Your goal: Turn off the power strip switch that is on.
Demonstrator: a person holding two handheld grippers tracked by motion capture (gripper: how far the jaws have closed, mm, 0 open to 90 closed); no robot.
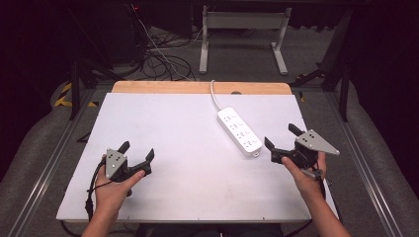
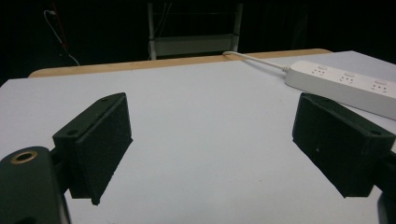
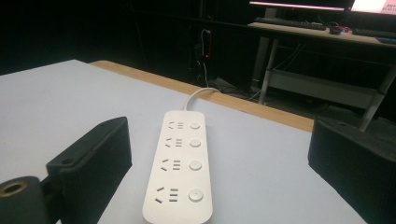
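Two forearms reach in over the near edge of the white worktop [image 1: 197, 168], each hand gripping a black two-jaw gripper. The left hand [image 1: 112, 185] holds the left gripper [image 1: 137, 150] above the near left part of the worktop, its jaws spread wide apart with nothing between them, pointing toward the far edge. The right hand [image 1: 305, 175] holds the right gripper [image 1: 281, 137] near the right edge, its jaws likewise spread wide and empty, angled toward the far left.
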